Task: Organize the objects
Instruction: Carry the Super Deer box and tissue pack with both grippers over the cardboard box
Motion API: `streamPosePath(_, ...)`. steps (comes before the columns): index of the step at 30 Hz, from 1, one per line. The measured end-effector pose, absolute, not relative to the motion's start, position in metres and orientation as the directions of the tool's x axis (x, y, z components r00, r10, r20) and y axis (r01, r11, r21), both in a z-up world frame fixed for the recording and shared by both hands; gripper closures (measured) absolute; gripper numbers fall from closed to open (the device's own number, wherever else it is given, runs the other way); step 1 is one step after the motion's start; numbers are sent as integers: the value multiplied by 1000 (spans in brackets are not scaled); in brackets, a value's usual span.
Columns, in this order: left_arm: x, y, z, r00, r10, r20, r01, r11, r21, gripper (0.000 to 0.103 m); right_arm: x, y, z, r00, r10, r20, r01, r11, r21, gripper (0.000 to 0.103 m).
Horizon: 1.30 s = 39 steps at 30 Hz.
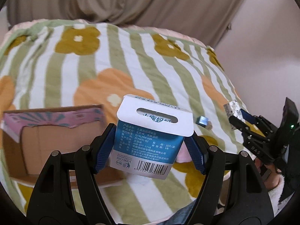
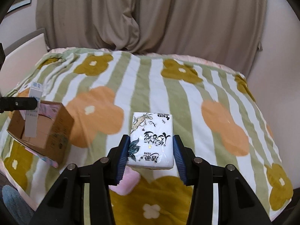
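Observation:
My left gripper (image 1: pixel 150 150) is shut on a blue and white box (image 1: pixel 148 136) with a hang tab, held above the flowered blanket, just right of an open cardboard box (image 1: pixel 52 142). My right gripper (image 2: pixel 151 153) is shut on a white tissue pack (image 2: pixel 151 142) with black lettering, held above the blanket. In the right wrist view the blue and white box (image 2: pixel 34 108) hangs in the left gripper over the cardboard box (image 2: pixel 50 131). The right gripper (image 1: pixel 238 120) with the tissue pack (image 1: pixel 232 108) shows at the right of the left wrist view.
A striped green and white blanket (image 2: pixel 168 93) with orange and olive flowers covers the bed. A small silvery object (image 1: pixel 203 121) lies on it between the grippers. Beige curtains (image 2: pixel 150 18) hang behind the bed. The cardboard box has a pink printed flap (image 1: pixel 56 116).

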<state>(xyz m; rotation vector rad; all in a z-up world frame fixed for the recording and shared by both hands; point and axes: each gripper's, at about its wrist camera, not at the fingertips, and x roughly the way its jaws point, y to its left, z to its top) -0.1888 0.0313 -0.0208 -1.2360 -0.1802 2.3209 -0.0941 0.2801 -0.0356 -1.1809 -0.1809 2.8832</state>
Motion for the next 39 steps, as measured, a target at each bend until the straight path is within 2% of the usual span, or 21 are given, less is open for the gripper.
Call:
streamPosePath(11, -177, -79, -10, -552, 400, -732, -247, -917, -314, 33, -113, 191, -17, -730, -46, -682, 157, -982, -102, 61)
streamPosePath(23, -174, -181, -39, -570, 313, -760, -126, -947, -295, 33, -145, 72, -50, -670, -183, -719, 338, -938, -77, 61)
streamPosePath(33, -189, -208, -80, -535, 277, -798, -95, -958, -269, 33, -165, -11, -95, -589, -254, -768, 459, -886, -59, 61)
streamPosePath(39, -197, -213, -105, -511, 287, -810, -89, -955, -282, 33, -174, -36, -129, -536, -250, -807, 490, -870, -56, 61)
